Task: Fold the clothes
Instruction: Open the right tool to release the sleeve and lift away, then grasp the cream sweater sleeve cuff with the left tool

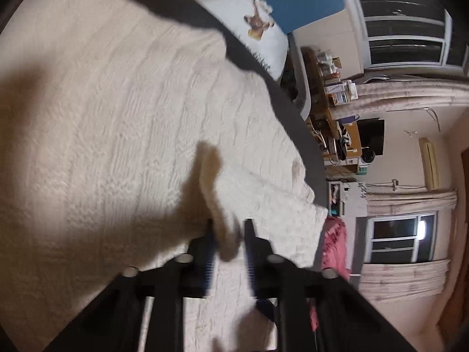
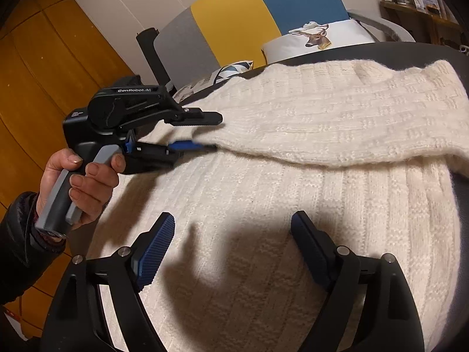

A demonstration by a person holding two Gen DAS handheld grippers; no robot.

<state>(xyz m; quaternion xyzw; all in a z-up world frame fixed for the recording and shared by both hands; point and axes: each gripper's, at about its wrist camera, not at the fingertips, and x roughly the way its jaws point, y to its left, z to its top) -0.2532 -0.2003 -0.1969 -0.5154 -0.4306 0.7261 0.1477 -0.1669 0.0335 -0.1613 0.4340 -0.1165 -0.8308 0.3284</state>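
A cream cable-knit sweater (image 2: 293,193) lay spread across a dark grey bed (image 2: 410,52), with one part folded over the body of the garment. My left claw (image 1: 227,234) was pinched shut on a bunched fold of the knit. In the right wrist view my left hand (image 2: 79,184), in a dark puffy sleeve (image 2: 17,234), squeezed that tool's grey trigger handle, and white lettering on its black housing read "GenRobot.AI". My right claw (image 2: 233,252) hovered over the sweater's lower body with its blue-padded fingers (image 2: 155,249) spread wide apart, holding nothing, its shadow falling on the knit.

Behind the bed stood a headboard in grey, yellow and blue panels (image 2: 263,8). A white pillow printed with a deer head (image 2: 316,39) leaned against it, with a geometric-patterned cushion (image 2: 222,73) nearby. Orange wooden wardrobe doors (image 2: 44,73) filled the left side. The left wrist view showed a cluttered wooden shelf (image 1: 334,82), dark windows (image 1: 404,29) with pale curtains (image 1: 410,205), and a pink cloth (image 1: 335,246) past the bed's edge.
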